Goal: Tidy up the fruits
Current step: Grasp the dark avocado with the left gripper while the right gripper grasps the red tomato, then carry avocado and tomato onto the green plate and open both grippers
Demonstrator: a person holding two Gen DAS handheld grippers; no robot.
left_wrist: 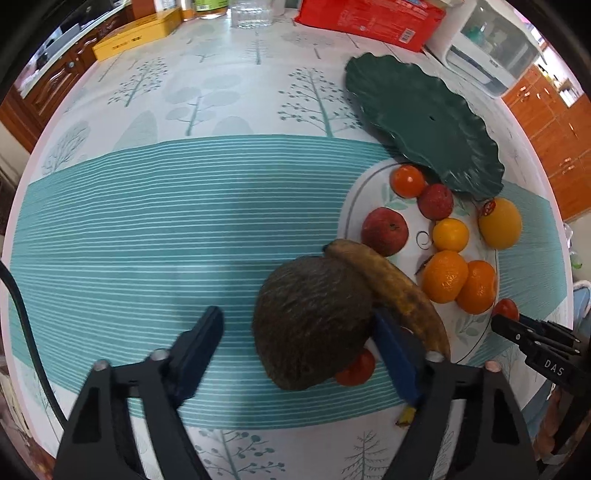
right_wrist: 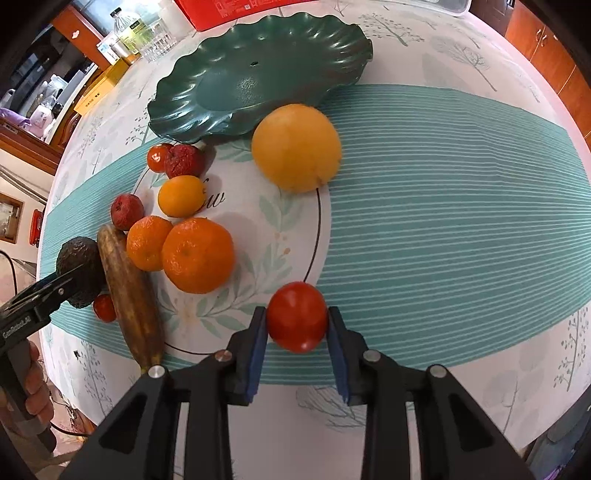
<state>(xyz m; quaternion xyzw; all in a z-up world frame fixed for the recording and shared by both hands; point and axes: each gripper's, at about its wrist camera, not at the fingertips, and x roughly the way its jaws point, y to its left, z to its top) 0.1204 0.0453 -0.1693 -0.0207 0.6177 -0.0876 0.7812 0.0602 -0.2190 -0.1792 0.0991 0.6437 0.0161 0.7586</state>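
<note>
My left gripper [left_wrist: 295, 332] is open around a dark brown avocado [left_wrist: 314, 325]; its right pad touches the fruit, the left pad stands apart. In the right wrist view the avocado [right_wrist: 79, 258] sits at the left gripper's tip. My right gripper [right_wrist: 297, 332] is shut on a red tomato [right_wrist: 297, 315] at the near rim of the white plate [right_wrist: 258, 236]. An overripe banana [right_wrist: 129, 291], two tangerines [right_wrist: 197, 254], an orange [right_wrist: 295, 147], a small orange [right_wrist: 181, 195] and red lychees [right_wrist: 127, 211] lie on the plate. An empty green wavy dish [right_wrist: 266, 74] overlaps the plate's far edge.
A small tomato [left_wrist: 356, 367] lies under the avocado. A red apple [left_wrist: 384, 230] sits on the plate. A red package [left_wrist: 369, 18], a yellow box [left_wrist: 136, 33], a glass [left_wrist: 251, 14] and bottles stand at the table's far edge. The teal striped runner [left_wrist: 147, 221] stretches left.
</note>
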